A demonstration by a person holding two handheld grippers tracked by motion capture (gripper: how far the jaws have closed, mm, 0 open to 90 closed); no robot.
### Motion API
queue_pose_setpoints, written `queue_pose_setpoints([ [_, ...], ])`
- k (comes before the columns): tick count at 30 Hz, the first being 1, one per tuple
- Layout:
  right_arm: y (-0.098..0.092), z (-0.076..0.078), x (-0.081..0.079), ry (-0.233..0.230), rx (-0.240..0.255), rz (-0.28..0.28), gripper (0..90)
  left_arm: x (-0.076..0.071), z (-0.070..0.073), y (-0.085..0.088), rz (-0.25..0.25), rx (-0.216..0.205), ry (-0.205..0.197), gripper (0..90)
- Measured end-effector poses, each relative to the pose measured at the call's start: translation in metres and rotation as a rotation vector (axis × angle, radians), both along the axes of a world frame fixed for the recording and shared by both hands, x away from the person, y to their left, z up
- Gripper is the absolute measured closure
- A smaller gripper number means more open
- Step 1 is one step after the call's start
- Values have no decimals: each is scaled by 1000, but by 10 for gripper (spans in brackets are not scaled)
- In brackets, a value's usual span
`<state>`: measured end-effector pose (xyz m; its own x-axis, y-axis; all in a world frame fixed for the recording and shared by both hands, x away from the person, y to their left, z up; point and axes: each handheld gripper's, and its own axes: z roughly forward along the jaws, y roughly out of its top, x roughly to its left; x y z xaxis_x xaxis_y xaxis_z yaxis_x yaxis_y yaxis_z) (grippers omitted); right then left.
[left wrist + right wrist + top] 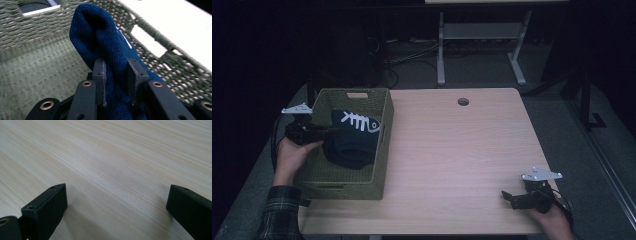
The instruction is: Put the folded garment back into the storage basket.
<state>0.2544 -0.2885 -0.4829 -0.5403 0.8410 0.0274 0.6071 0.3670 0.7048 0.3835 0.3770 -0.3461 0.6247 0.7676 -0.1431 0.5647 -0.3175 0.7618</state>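
Observation:
A dark blue knit cloth [354, 142] with a white fishbone print lies bunched in an olive woven basket [384, 145] at the table's left. My left gripper [332, 131] reaches in over the basket's left wall. In the left gripper view its jaws [116, 66] pinch a raised fold of the blue cloth [100, 37] above the basket floor [37, 62]. My right gripper [508, 196] rests near the front right corner of the table. Its jaws [116, 195] stand wide apart, with bare wood [112, 150] between them.
The light wooden table [452, 150] has a round cable hole [463, 101] at its far edge. The basket has cut-out handles in its walls [147, 40]. Behind the table stand white desk legs [441, 50] and cables on a dark floor.

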Motion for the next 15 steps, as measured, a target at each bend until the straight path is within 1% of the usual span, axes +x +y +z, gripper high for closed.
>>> queue_pose_setpoints([
  [2,0,0,0,0,0,0,30,1,-1,2,10,13,-3,680],
  [3,0,0,0,0,0,0,29,2,-2,3,25,22,-4,673],
  [4,0,0,0,0,0,0,29,2,-2,3,25,22,-4,668],
  [5,0,0,0,0,0,0,29,3,-2,7,43,26,-8,664],
  [7,0,0,0,0,0,0,30,4,-2,10,55,45,-11,658],
  [8,0,0,0,0,0,0,29,4,-3,10,62,41,-13,659],
  [10,0,0,0,0,0,0,29,5,-3,12,66,49,-12,662],
  [11,0,0,0,0,0,0,29,5,-4,14,79,51,-14,662],
  [15,0,0,0,0,0,0,30,7,-7,16,103,75,-9,662],
])
